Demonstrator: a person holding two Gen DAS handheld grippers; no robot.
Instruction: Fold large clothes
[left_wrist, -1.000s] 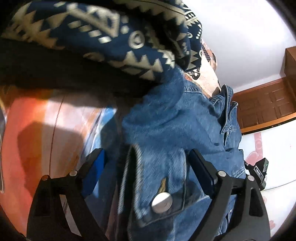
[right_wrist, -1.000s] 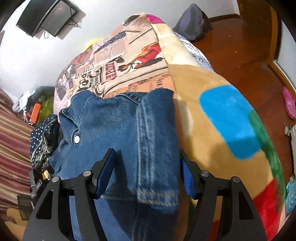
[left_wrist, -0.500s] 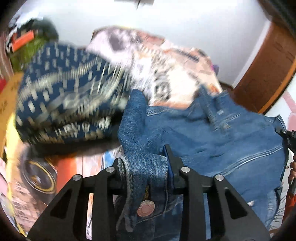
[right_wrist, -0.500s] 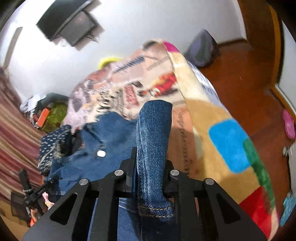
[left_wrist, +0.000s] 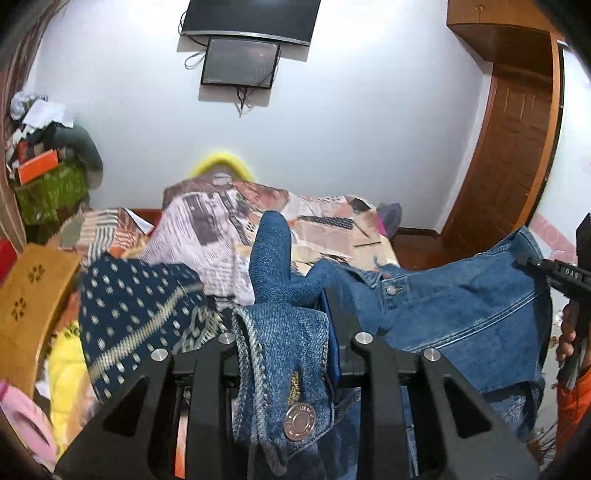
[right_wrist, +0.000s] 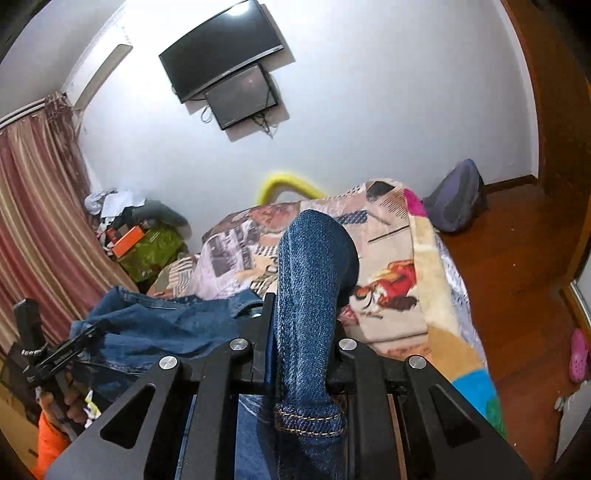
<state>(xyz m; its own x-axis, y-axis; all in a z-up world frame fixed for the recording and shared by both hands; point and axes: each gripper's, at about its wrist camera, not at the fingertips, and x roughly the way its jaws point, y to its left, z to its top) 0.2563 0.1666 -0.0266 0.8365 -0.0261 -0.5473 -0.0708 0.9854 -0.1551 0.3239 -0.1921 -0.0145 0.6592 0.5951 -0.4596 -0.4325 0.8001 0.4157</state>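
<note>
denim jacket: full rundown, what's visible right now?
The denim jacket is mid-blue, heavy-looking cotton with pale seam stitching and metal snap buttons. It hangs stretched between both grippers above the bed's printed blanket. The left gripper is shut on a buttoned cuff or band; the right gripper is shut on a hemmed edge. Its collar faces the blanket.

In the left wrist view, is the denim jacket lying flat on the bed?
No, the denim jacket hangs lifted above the bed, stretched between both tools.
</note>
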